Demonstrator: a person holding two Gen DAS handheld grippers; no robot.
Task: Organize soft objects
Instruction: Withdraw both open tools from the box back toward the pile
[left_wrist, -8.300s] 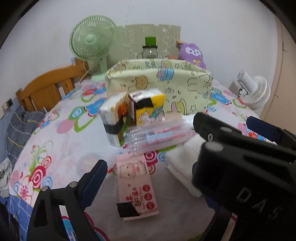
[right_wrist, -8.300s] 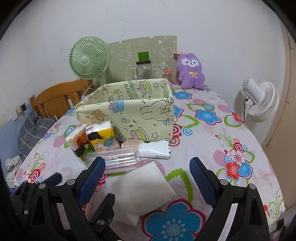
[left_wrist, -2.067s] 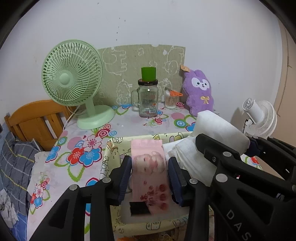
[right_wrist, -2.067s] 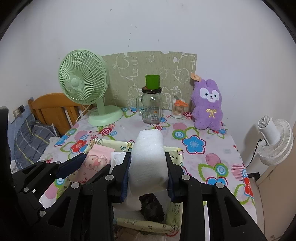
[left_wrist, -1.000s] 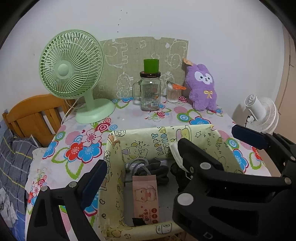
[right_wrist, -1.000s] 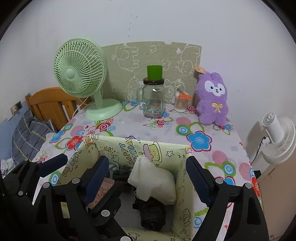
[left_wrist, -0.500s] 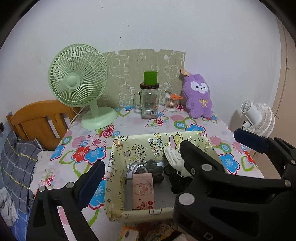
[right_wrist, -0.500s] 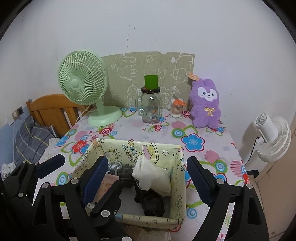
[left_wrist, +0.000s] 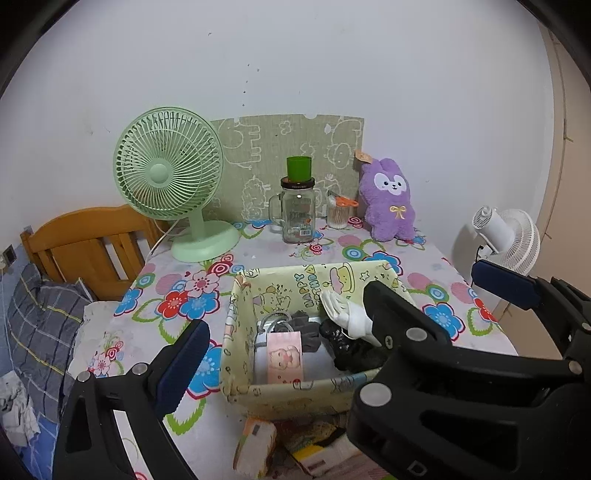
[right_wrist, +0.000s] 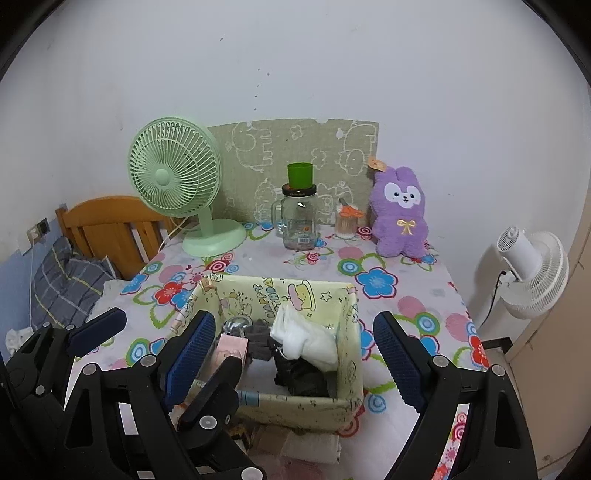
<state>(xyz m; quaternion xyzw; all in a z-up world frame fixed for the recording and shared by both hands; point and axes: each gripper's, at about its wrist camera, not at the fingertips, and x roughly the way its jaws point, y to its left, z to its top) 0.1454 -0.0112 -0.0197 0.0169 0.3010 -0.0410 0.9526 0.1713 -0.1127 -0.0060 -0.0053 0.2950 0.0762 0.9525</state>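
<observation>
A pale yellow cartoon-print fabric bin (left_wrist: 295, 395) (right_wrist: 349, 354) stands on the floral table. Inside lie a pink tissue pack (left_wrist: 285, 357) (right_wrist: 232, 347), a white folded cloth (left_wrist: 345, 314) (right_wrist: 306, 338) and dark soft items (right_wrist: 301, 376). More tissue packs (left_wrist: 255, 446) lie on the table in front of the bin. My left gripper (left_wrist: 284, 328) is open and empty above the bin's near side. My right gripper (right_wrist: 295, 354) is open and empty, held just right of the left one.
A green desk fan (left_wrist: 170, 181), a glass jar mug with a green cup on it (left_wrist: 297, 206), a toothpick jar (left_wrist: 338, 212) and a purple plush rabbit (left_wrist: 389, 199) stand along the back wall. A white fan (right_wrist: 532, 269) stands off the table's right edge. A wooden headboard (left_wrist: 88, 243) is at left.
Both grippers have let go of the pink pack and white cloth, which now lie in the bin. Both have pulled back and up from the bin, jaws wide.
</observation>
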